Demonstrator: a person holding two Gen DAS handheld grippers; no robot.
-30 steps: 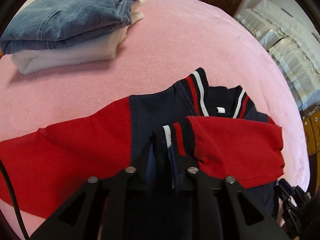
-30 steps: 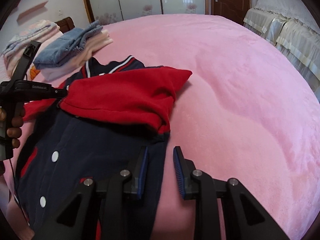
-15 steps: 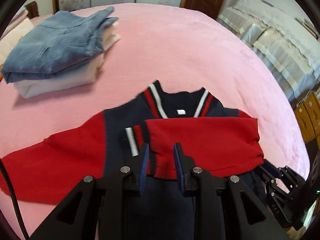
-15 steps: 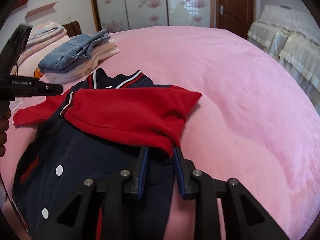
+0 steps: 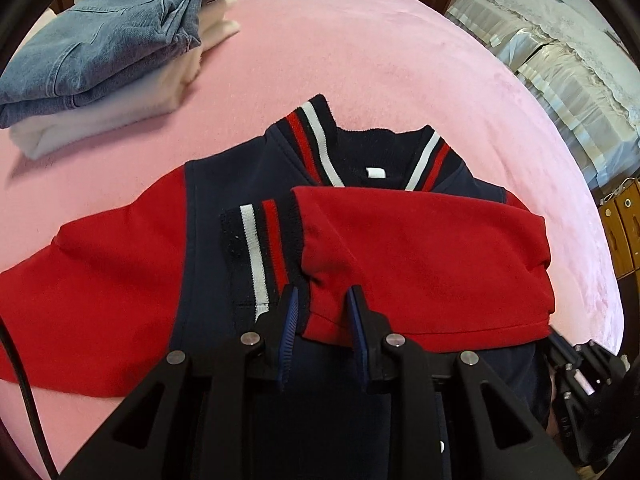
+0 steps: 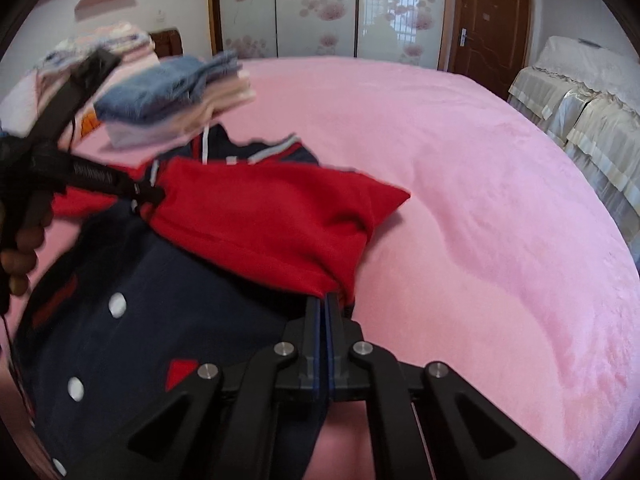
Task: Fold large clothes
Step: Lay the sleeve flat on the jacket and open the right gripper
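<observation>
A navy jacket (image 5: 240, 184) with red sleeves and a striped collar lies face up on the pink bed (image 5: 360, 48). One red sleeve (image 5: 420, 256) is folded across the chest. My left gripper (image 5: 322, 300) is open, its jaws on either side of the lower edge of that sleeve near the striped cuff (image 5: 260, 248). My right gripper (image 6: 323, 304) is shut on the jacket's right edge (image 6: 336, 280), under the folded sleeve (image 6: 272, 216). The left gripper also shows in the right wrist view (image 6: 148, 196), by the cuff. The other red sleeve (image 5: 92, 280) lies spread out to the left.
A stack of folded clothes, denim (image 5: 104, 40) on top of cream knitwear (image 5: 120, 108), sits at the bed's far left. A second bed with pale frilled covers (image 6: 580, 100) stands to the right. A wardrobe (image 6: 312, 8) and a door (image 6: 492, 20) are behind.
The left gripper let go of the cuff and opened, then moved in around the sleeve's lower edge. The right gripper moved forward and shut on the jacket's edge.
</observation>
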